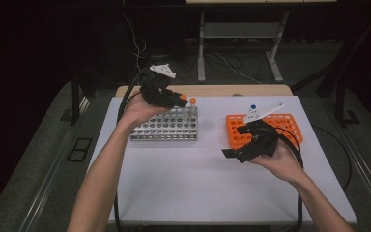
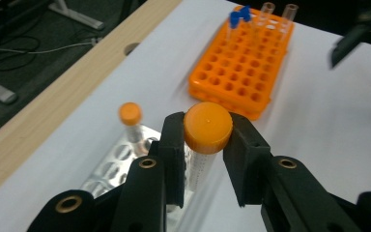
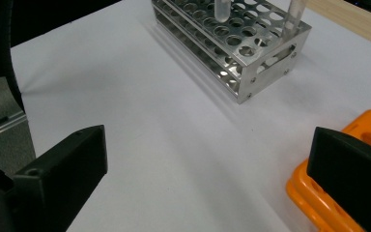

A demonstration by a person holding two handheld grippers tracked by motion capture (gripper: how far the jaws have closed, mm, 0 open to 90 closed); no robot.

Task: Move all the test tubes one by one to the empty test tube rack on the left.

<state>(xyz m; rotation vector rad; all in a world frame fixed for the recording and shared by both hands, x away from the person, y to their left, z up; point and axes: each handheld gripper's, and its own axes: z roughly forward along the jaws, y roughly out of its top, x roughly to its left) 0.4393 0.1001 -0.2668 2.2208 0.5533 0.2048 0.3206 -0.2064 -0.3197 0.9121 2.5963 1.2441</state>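
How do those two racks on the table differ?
The metal rack is shiny silver and sits by the left gripper; the orange rack is bright plastic near the right gripper. The metal one holds orange-capped tubes, the orange one blue-capped tubes. Both are grids of round holes, mostly unfilled.

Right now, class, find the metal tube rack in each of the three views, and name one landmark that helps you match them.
High view: metal tube rack left of centre, below the left gripper.
Left gripper view: its corner at bottom left, behind the jaws.
Right gripper view: top centre.
Shared landmark: the orange rack.
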